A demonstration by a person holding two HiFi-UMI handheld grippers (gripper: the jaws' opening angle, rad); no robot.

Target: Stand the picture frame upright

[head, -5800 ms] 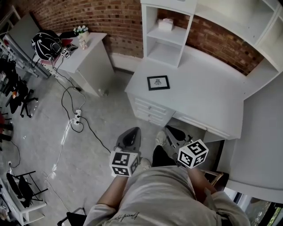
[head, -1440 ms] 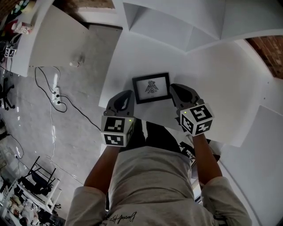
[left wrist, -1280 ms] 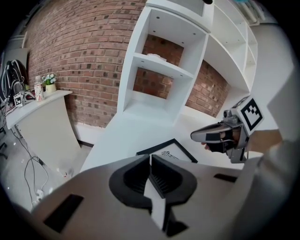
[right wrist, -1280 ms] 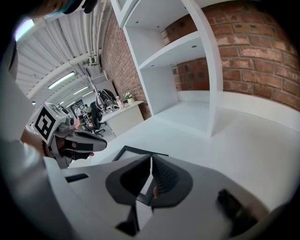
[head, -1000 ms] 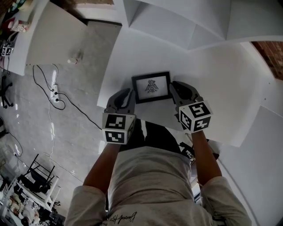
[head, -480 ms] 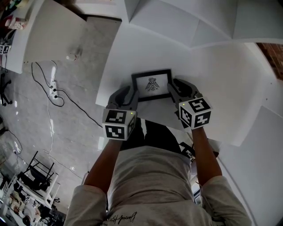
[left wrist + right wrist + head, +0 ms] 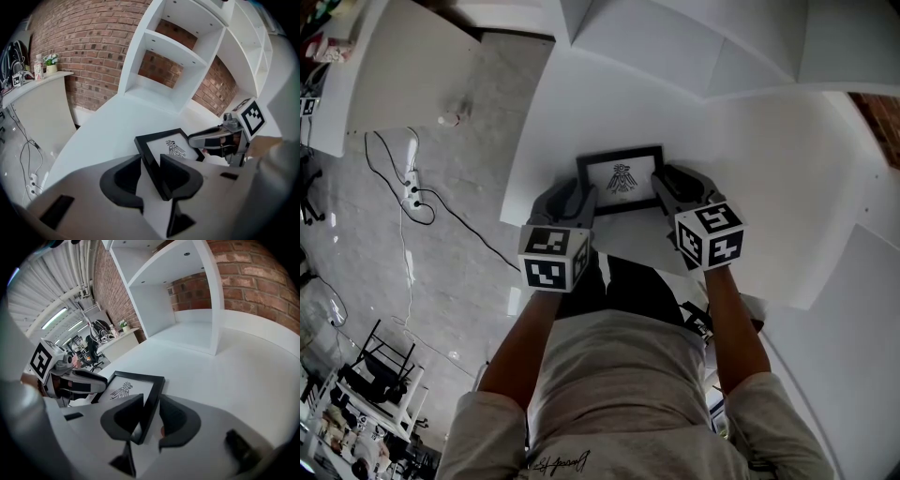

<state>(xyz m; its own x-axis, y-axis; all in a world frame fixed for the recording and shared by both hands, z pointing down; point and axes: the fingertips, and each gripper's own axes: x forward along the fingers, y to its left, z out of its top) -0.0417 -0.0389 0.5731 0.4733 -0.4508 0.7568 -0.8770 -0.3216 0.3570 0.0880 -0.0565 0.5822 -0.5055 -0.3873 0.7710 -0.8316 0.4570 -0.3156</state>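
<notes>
I'm seeing the picture frame (image 7: 621,178) lying on the white desk (image 7: 750,159) below shelving (image 7: 173,51) and brick wall (image 7: 89,51), with the left gripper (image 7: 151,161) having just been opening, its jaws astride one edge, and the right gripper (image 7: 150,401) standing open astride the other.

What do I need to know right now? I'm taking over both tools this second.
Left tool: open. Its jaws have just been opening, with one side edge of the picture frame between them, not gripped.
Right tool: jaws astride the frame's opposite side edge. A gap shows beside it, so it reads as open.
Frame: lying face up on the white desk, between the two tools.
Done: both tools are set at the frame's sides.
Left: close on the frame, tip it up, stand it upright, let go.
</notes>
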